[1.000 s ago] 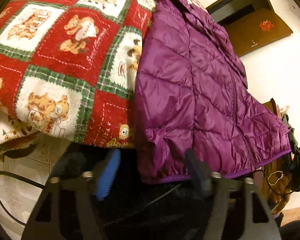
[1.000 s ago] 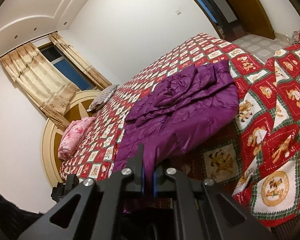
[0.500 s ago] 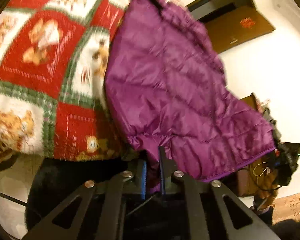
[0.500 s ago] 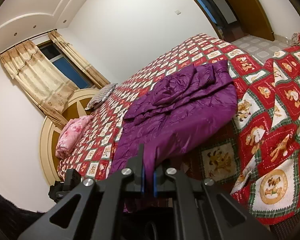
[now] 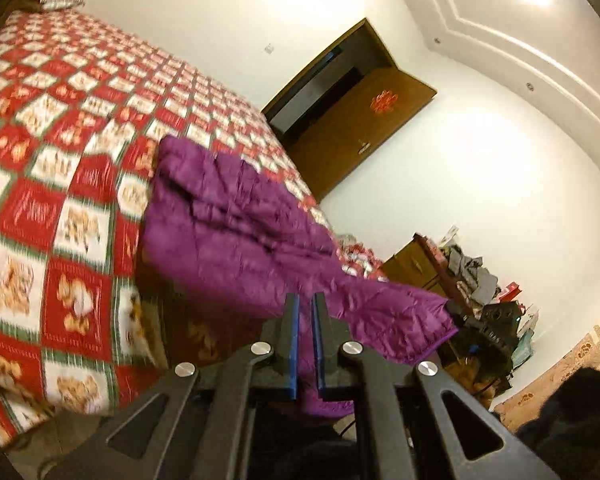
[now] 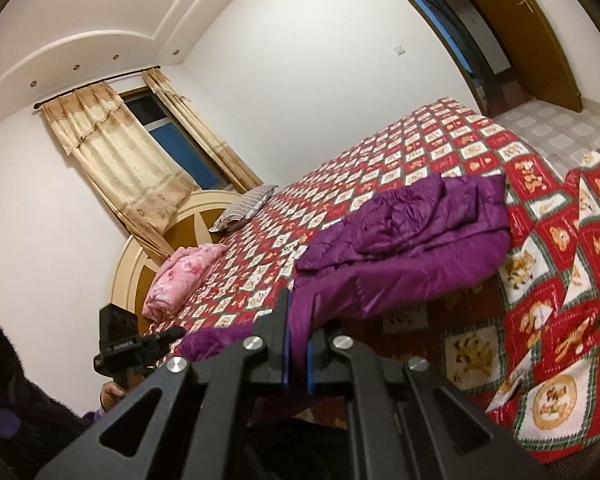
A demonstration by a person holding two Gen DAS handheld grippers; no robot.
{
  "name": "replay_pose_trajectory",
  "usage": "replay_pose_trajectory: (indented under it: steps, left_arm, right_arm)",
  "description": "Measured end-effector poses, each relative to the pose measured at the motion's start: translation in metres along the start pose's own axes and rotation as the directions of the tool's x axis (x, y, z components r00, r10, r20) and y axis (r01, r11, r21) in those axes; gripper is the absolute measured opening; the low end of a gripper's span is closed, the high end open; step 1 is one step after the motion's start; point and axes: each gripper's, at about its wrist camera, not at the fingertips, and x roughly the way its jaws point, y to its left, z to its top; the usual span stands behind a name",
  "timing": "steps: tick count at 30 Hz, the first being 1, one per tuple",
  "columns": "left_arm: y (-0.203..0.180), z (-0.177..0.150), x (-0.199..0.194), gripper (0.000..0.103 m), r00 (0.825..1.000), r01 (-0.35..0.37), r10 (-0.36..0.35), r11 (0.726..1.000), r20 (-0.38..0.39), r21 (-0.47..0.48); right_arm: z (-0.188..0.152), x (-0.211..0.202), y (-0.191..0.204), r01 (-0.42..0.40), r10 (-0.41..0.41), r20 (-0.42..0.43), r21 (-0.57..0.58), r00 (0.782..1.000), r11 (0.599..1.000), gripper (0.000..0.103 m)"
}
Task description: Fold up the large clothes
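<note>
Two tools grip one purple quilted jacket (image 5: 236, 240) by its near hem, at the foot edge of a bed covered with a red, white and green teddy-bear quilt (image 5: 60, 184). The left tool (image 5: 305, 320) has its blue-lined fingers pressed close together with a fold of the purple fabric pinched between them. In the right wrist view, the right tool (image 6: 298, 320) is likewise nearly closed on the hem, the cloth rising out of the narrow gap.

Most of the jacket (image 6: 412, 240) lies on the quilt (image 6: 540, 240), with a rumpled sleeve or upper layer bunched on top of the body; its near edge is lifted off the bed and stretched between the two tools. In the left wrist view the far corner of that lifted hem runs out to the right tool's body, seen small at the right; in the right wrist view the left tool's body shows at lower left.

Farther up the bed sit a pink folded blanket (image 6: 184, 276) and a striped pillow (image 6: 246, 206) near the round headboard (image 6: 140, 256). Beige curtains (image 6: 116, 152) hang behind it, and a brown door (image 5: 360, 128) stands open.
</note>
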Motion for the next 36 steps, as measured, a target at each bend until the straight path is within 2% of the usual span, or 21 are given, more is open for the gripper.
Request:
replay_pose_trajectory:
  steps: [5, 8, 10, 11, 12, 14, 15, 18, 20, 23, 25, 26, 27, 28, 29, 30, 32, 36]
  left_arm:
    - [0.006, 0.009, 0.017, 0.005, 0.995, -0.101, 0.102, 0.994, -0.019, 0.032]
    - [0.017, 0.008, 0.020, 0.006, 0.980, -0.198, 0.198, 0.980, -0.016, 0.037]
    - [0.033, 0.001, 0.032, 0.006, 0.969, -0.230, 0.232, 0.973, -0.088, 0.032]
    - [0.041, -0.006, 0.037, 0.010, 0.962, -0.240, 0.240, 0.971, -0.128, 0.014]
    - [0.052, -0.016, 0.045, 0.017, 0.954, -0.246, 0.241, 0.969, -0.179, -0.010]
    - [0.068, -0.037, 0.053, 0.066, 0.937, -0.275, 0.255, 0.960, -0.240, -0.056]
    - [0.077, -0.050, 0.056, 0.073, 0.936, -0.267, 0.233, 0.959, -0.265, -0.099]
    - [0.092, -0.076, 0.062, 0.076, 0.931, -0.246, 0.170, 0.946, -0.324, -0.212]
    - [0.100, -0.094, 0.073, 0.077, 0.916, -0.242, 0.132, 0.935, -0.379, -0.260]
    - [0.104, -0.112, 0.092, 0.077, 0.885, -0.234, 0.070, 0.922, -0.461, -0.309]
    - [0.104, -0.115, 0.100, 0.077, 0.881, -0.222, 0.042, 0.916, -0.471, -0.333]
    - [0.105, -0.114, 0.102, 0.076, 0.884, -0.221, 0.041, 0.914, -0.466, -0.340]
    - [0.105, -0.113, 0.103, 0.076, 0.896, -0.197, 0.022, 0.915, -0.444, -0.353]
    - [0.103, -0.110, 0.101, 0.059, 0.908, -0.168, 0.005, 0.920, -0.418, -0.354]
    - [0.100, -0.107, 0.100, 0.042, 0.913, -0.154, 0.002, 0.928, -0.407, -0.340]
    - [0.097, -0.105, 0.099, 0.015, 0.913, -0.156, 0.013, 0.935, -0.407, -0.319]
    - [0.091, -0.099, 0.092, 0.008, 0.924, -0.153, 0.035, 0.946, -0.380, -0.287]
    - [0.084, -0.085, 0.074, 0.005, 0.957, -0.097, 0.010, 0.953, -0.291, -0.286]
  right_arm:
    - [0.005, 0.010, -0.006, -0.001, 0.001, -0.009, 0.006, 1.000, 1.000, 0.009]
    - [0.009, 0.014, -0.010, 0.004, -0.004, -0.023, 0.004, 1.000, 1.000, 0.009]
    - [0.011, 0.015, -0.010, 0.003, -0.003, -0.023, -0.004, 1.000, 1.000, 0.009]
    - [0.011, 0.014, -0.011, 0.003, -0.003, -0.020, -0.005, 1.000, 1.000, 0.009]
    - [0.011, 0.014, -0.011, 0.002, -0.003, -0.018, -0.003, 1.000, 1.000, 0.009]
    - [0.012, 0.013, -0.013, 0.000, 0.000, -0.012, 0.006, 1.000, 1.000, 0.009]
    - [0.011, 0.013, -0.013, 0.001, -0.001, -0.010, 0.008, 1.000, 1.000, 0.009]
    - [0.009, 0.012, -0.014, 0.010, -0.010, -0.014, 0.010, 1.000, 1.000, 0.009]
    - [0.009, 0.012, -0.015, 0.008, -0.008, -0.015, 0.014, 1.000, 1.000, 0.009]
    - [0.008, 0.013, -0.015, 0.007, -0.007, -0.016, 0.012, 1.000, 1.000, 0.009]
    - [0.008, 0.014, -0.014, 0.008, -0.008, -0.017, 0.007, 1.000, 1.000, 0.009]
    - [0.007, 0.014, -0.015, 0.012, -0.011, -0.019, 0.007, 1.000, 1.000, 0.009]
    - [0.007, 0.014, -0.015, 0.015, -0.015, -0.021, 0.008, 1.000, 1.000, 0.009]
    - [0.006, 0.014, -0.016, 0.023, -0.023, -0.021, 0.008, 1.000, 1.000, 0.009]
    - [0.005, 0.013, -0.016, 0.030, -0.030, -0.020, 0.008, 0.999, 1.000, 0.009]
    - [0.004, 0.012, -0.017, 0.036, -0.036, -0.016, 0.012, 0.999, 0.999, 0.009]
    - [0.003, 0.010, -0.020, 0.035, -0.035, -0.010, 0.025, 0.999, 0.999, 0.009]
    - [0.004, 0.008, -0.018, 0.024, -0.024, -0.004, 0.024, 1.000, 0.999, 0.009]
